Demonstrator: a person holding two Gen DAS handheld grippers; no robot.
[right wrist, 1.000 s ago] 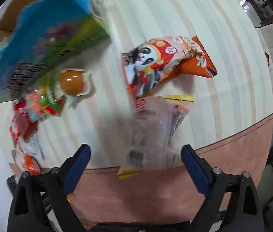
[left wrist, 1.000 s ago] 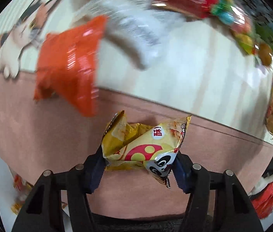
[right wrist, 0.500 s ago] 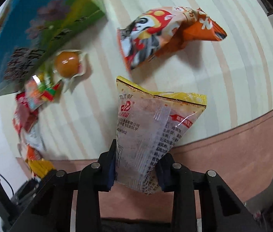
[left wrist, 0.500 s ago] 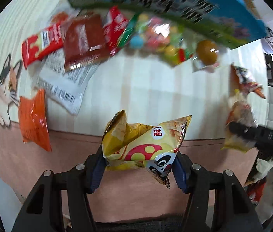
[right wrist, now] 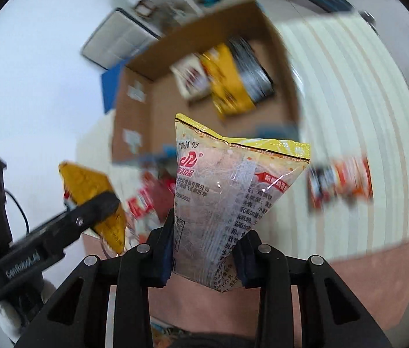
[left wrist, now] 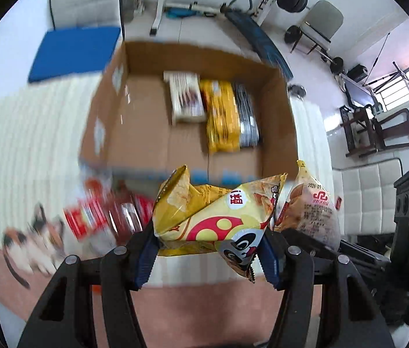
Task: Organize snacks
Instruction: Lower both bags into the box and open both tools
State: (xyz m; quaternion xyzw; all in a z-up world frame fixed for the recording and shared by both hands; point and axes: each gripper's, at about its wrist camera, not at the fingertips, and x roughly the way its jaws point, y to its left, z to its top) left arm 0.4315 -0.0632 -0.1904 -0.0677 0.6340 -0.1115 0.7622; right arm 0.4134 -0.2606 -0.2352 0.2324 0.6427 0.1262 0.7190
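Both fingers clenched: my left gripper (left wrist: 208, 253) holds the crumpled yellow panda snack bag (left wrist: 216, 217), my right gripper (right wrist: 205, 256) the translucent yellow-topped snack pouch (right wrist: 233, 200). Open brown cardboard box (left wrist: 279, 133) sits upper centre. Risk, I'd say: bags collide mid-air or snag the box's near wall.

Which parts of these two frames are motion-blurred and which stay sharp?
Left wrist view: the yellow snack bag in the left gripper is crisp, while the cardboard box and the red packets smear. Right wrist view: the printed clear bag in the right gripper reads sharply; the box and the orange packet are streaked.
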